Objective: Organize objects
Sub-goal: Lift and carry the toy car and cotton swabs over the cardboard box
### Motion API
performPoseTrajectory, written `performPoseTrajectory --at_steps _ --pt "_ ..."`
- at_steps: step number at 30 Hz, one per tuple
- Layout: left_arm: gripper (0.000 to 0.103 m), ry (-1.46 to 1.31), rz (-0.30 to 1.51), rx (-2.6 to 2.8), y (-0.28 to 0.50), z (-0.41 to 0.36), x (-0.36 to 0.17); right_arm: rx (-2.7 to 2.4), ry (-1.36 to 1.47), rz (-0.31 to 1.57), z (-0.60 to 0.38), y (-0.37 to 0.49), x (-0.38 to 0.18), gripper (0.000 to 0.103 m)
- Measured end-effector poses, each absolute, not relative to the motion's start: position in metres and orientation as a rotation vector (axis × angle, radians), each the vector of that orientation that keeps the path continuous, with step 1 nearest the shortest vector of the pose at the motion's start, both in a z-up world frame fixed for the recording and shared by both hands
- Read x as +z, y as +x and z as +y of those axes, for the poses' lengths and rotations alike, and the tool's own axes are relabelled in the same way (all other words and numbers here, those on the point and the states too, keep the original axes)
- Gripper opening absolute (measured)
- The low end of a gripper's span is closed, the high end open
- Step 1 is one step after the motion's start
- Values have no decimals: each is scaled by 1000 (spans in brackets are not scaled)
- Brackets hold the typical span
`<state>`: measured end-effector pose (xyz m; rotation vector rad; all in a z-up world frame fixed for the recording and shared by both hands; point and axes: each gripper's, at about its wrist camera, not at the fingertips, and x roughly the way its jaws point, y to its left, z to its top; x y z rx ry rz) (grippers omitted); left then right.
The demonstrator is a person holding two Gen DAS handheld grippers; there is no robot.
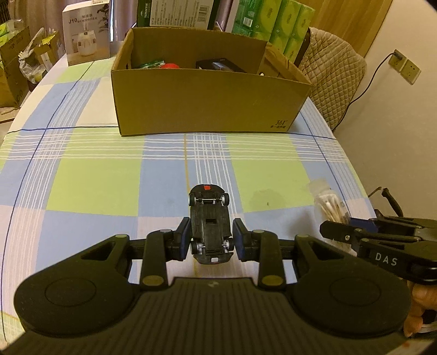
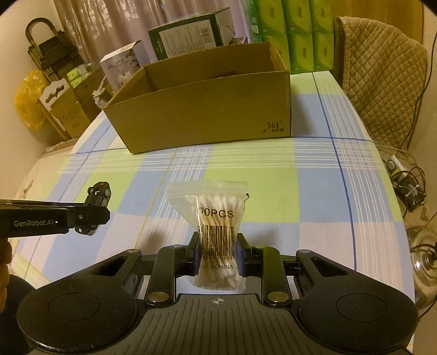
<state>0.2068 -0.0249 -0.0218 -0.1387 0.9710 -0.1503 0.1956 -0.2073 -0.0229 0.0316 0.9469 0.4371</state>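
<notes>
So the left gripper (image 1: 210, 240) has its two blue-padded jaws pressed in on the sides of a small black plastic toy car (image 1: 209, 222), which is flipped belly-up so you see the chassis and all four little wheels. The car's nose pokes forward toward the box, with a small red patch at that far end. It's held above the cloth, not touching it as far as I can tell.

The right gripper (image 2: 217, 256) is clamped just as narrow on a clear zip bag of white cotton swabs (image 2: 214, 237), squeezing it around the barcode. The bag stands upright between the jaws, "PCS" printed across the middle, top seal sticking up.

Both are on the near side of the open brown cardboard box (image 1: 207, 101), well short of its front wall, car to the left and swab bag to the right. The box sits on a table with a blue, green and white checked tablecloth (image 1: 95, 174). Inside the box there's something red, something green and a black boxy item, can't really tell what. A quilted beige chair cover (image 2: 382, 71) is off to the right of the box, green packs (image 1: 281, 24) stacked behind it.
</notes>
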Motion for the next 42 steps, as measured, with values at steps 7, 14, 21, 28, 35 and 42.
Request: performPoseTrajectory --at_steps 7,14,21,28,35,42 --pt "27 -133 951 -148 194 -23 -11 437 36 929 -208 185 -15 22" --pt "27 -136 936 -147 189 -21 -4 441 38 916 -207 180 -9 22" --pt "27 -137 929 -149 187 -21 0 440 34 908 -206 179 -7 22" --pt "27 -140 926 -150 187 -19 1 426 14 903 -205 182 -4 22" --pt "27 -136 919 -150 192 -16 5 421 -10 896 -204 188 0 22" --pt "27 -134 907 -142 198 -10 10 420 -32 878 -200 198 8 22"
